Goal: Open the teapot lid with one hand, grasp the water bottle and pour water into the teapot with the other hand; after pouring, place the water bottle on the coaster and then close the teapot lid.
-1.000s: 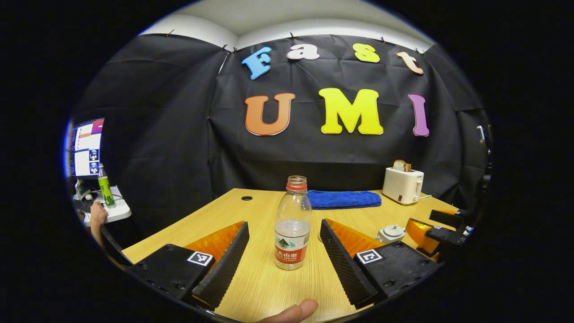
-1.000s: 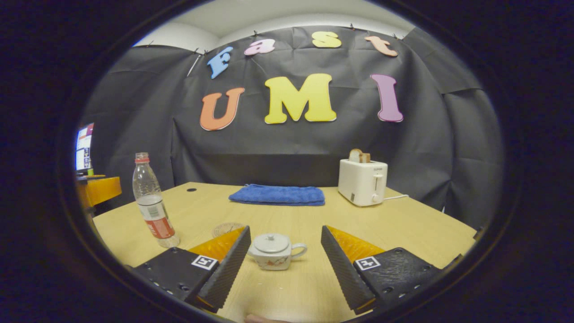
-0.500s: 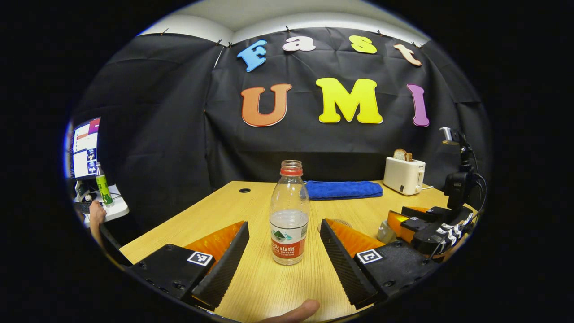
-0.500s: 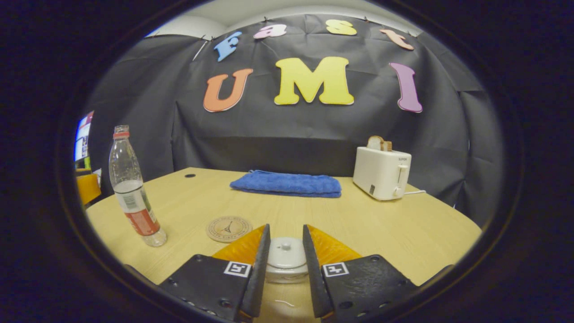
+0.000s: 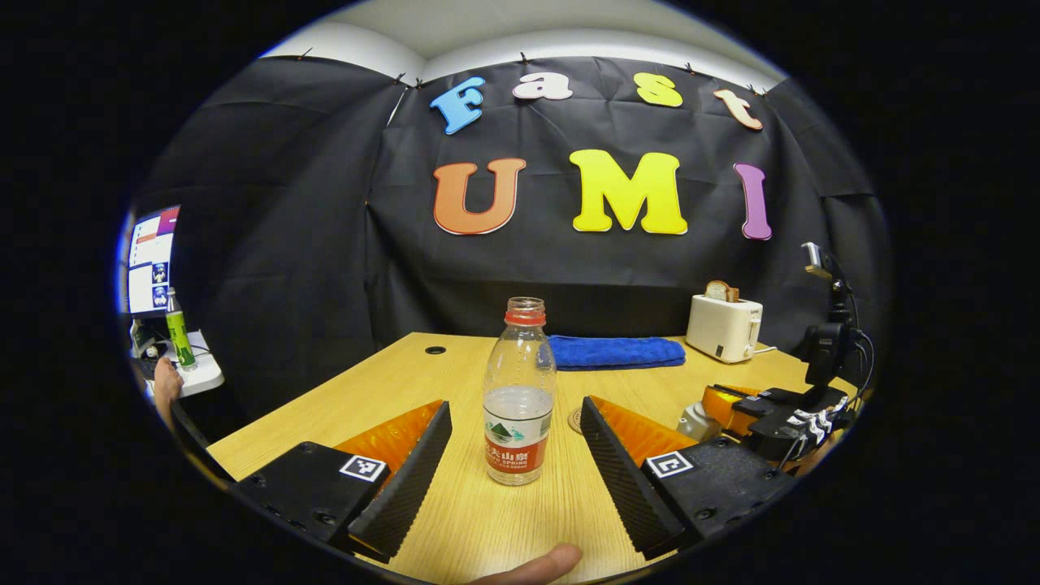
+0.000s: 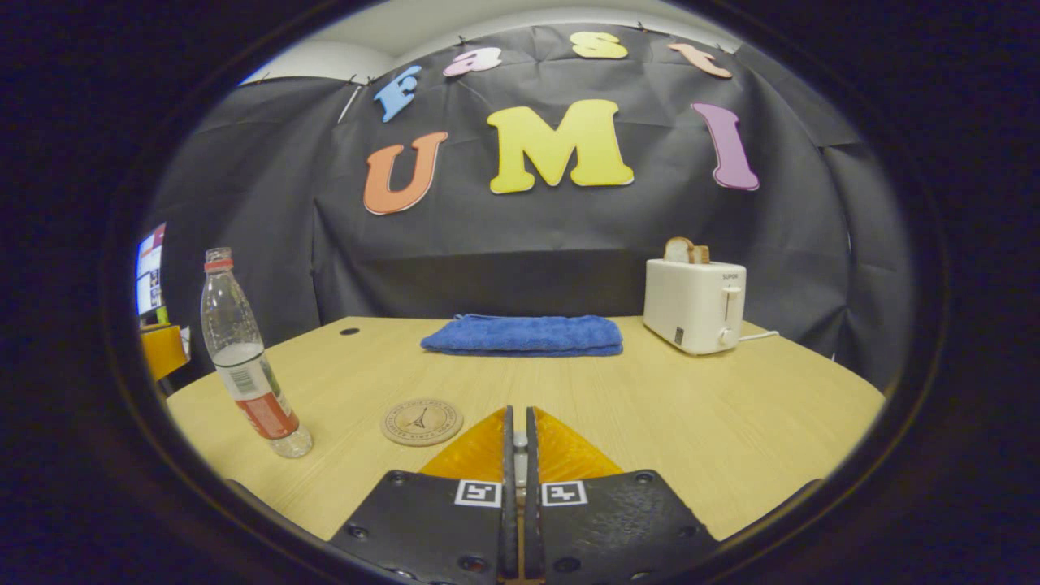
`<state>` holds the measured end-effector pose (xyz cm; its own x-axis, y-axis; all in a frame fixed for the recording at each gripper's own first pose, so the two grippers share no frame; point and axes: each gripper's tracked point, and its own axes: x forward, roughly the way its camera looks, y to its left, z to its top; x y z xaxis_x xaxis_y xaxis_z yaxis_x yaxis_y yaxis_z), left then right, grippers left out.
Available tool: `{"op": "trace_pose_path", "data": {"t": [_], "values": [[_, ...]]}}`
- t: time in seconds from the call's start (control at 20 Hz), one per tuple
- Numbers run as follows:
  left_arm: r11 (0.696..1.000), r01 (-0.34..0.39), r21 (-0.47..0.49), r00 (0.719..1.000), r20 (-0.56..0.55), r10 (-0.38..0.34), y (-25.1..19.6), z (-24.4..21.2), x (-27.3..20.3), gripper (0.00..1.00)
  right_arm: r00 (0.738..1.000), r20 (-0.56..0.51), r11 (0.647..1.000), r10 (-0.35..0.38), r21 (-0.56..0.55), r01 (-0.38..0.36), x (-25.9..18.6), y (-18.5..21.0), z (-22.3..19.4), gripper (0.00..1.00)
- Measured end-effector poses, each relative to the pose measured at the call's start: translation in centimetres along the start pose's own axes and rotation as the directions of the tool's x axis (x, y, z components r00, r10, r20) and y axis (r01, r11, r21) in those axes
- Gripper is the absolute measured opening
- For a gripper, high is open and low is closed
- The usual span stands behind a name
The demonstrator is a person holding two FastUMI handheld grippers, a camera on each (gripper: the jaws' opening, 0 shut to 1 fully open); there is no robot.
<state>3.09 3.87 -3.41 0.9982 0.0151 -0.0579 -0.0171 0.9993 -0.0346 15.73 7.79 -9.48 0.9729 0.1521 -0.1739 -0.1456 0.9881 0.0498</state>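
My left gripper is wide open, fingers either side of the clear plastic water bottle, not touching it. The bottle is the landmark: upright on the pale wood-grain table, red cap ring, uncapped neck, red-and-white label, water roughly up to the label's top.

My right gripper is nearly closed, only a thin slit between the fingers. A small pale knob sits in that slit, which looks like the teapot lid's knob; can't tell for sure that both fingers press on it, since the fingers hide the teapot body. In the left gripper view that right gripper sits well to the right of the bottle, with the white ceramic teapot partly visible just under its fingers.

The round tan coaster with a dark printed motif lies flat to the right of the bottle, between it and the teapot, with nothing on it. In the left gripper view just its edge peeks out behind my right-hand finger.

Behind the bottle, near the far table edge: a folded blue towel. Further right of that, a white two-slot toaster with bread sticking up.

Far left of the bottle, off the table: a lit monitor, a green bottle on a white side surface.

A fingertip shows at the bottom edge, in front of the bottle.
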Motion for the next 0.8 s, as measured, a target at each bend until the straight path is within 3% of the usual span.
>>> {"op": "trace_pose_path", "data": {"t": [0.3,0.55,0.7,0.8], "values": [[0.995,0.095,-0.040,0.995,0.001,-0.095,-1.4,-1.2,0.6,1.00,1.000,0.021,0.999,0.018,0.027,-0.018,-0.7,-0.4,1.7,0.00],[0.995,0.101,-0.006,0.994,-0.029,-0.101,-1.2,-3.0,1.9,1.00,0.998,0.056,1.000,0.023,0.002,-0.023,-2.1,-1.6,3.5,0.00],[0.997,0.046,0.064,0.999,-0.033,-0.044,0.5,-4.0,3.5,1.00,0.998,0.059,1.000,0.026,0.000,-0.026,-3.1,-2.7,4.0,0.00],[0.995,0.052,0.087,0.999,-0.021,-0.050,0.5,-3.9,4.4,1.00,0.997,0.074,1.000,0.011,-0.015,-0.010,-3.9,-3.8,4.3,0.00]]}}
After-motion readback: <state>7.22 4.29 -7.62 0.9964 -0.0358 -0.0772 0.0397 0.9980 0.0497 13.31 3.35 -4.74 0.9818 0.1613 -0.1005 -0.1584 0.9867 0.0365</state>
